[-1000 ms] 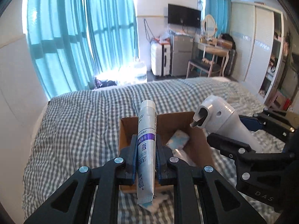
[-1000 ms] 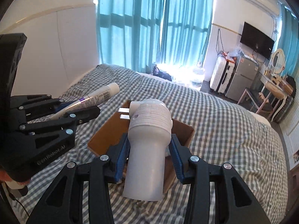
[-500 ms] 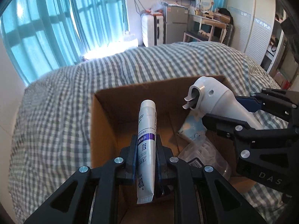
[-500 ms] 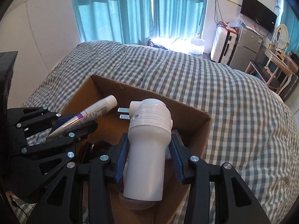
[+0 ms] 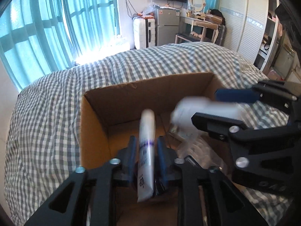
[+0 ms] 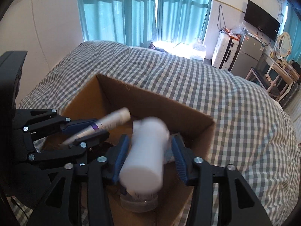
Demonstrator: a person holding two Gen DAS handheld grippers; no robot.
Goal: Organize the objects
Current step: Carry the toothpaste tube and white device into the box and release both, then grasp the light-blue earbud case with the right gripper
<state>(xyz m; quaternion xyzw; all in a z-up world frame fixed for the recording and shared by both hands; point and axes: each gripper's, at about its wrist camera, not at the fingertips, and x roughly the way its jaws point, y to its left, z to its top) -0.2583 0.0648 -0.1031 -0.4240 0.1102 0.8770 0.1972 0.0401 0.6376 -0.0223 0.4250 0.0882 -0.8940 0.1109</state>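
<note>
A brown cardboard box (image 5: 150, 92) (image 6: 156, 101) stands open on the checked bed. My left gripper (image 5: 145, 146) has its fingers spread apart; the white tube with a purple band (image 5: 146, 146) (image 6: 111, 124) is between them, blurred, with gaps on both sides. My right gripper (image 6: 148, 152) is also spread; the white hair dryer (image 6: 146, 156) (image 5: 203, 113) is blurred and tilted between its blue pads, over the box. Both grippers are over the box opening. A clear plastic item (image 6: 139, 203) lies under the dryer.
The grey checked bedcover (image 5: 47, 122) surrounds the box. Teal curtains (image 6: 141, 9), a white suitcase (image 5: 144, 32), a small fridge (image 5: 167, 28), a dressing table (image 5: 201, 22) and a wardrobe (image 5: 250, 18) stand beyond the bed.
Both grippers have opened over the box. The tube and the hair dryer are now blurred and slipping from between the fingers, where before they were held firmly.
</note>
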